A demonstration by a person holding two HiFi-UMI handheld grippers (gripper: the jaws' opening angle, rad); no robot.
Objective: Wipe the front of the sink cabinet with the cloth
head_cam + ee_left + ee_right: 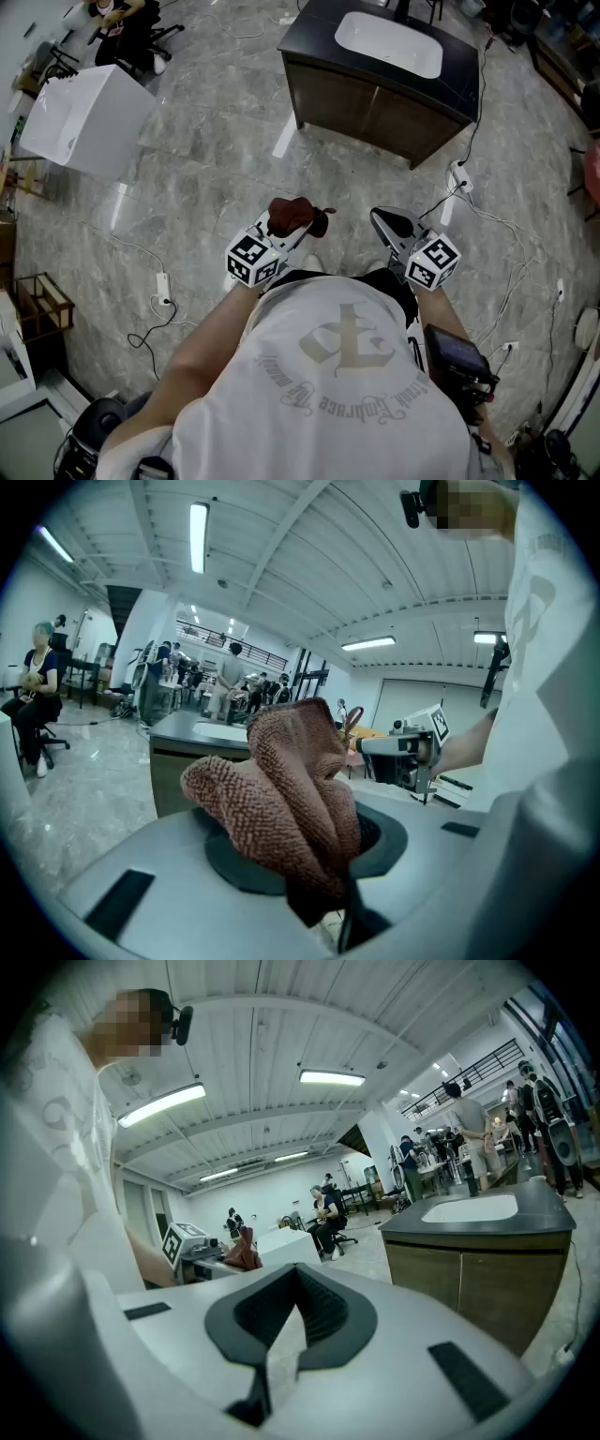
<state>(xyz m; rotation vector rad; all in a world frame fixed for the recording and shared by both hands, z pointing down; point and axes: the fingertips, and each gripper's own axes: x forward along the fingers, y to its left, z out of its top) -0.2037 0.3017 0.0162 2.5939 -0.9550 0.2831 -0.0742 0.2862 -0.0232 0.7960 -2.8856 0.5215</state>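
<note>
The dark wood sink cabinet (375,108) with a black top and white basin (389,42) stands ahead across the marble floor, a good distance from both grippers. My left gripper (286,227) is shut on a reddish-brown cloth (294,216), which bunches up above the jaws. In the left gripper view the cloth (291,789) fills the middle, hiding much of the cabinet (176,771) behind it. My right gripper (386,223) is held beside the left one, shut with nothing in it. The cabinet front (478,1288) shows at the right of the right gripper view, beyond the right gripper (291,1321).
A white box (89,122) stands at the left. A power strip with cables (459,178) lies right of the cabinet; another strip (161,286) lies at the lower left. A wooden crate (42,305) sits by the left edge. A seated person (127,28) is far left.
</note>
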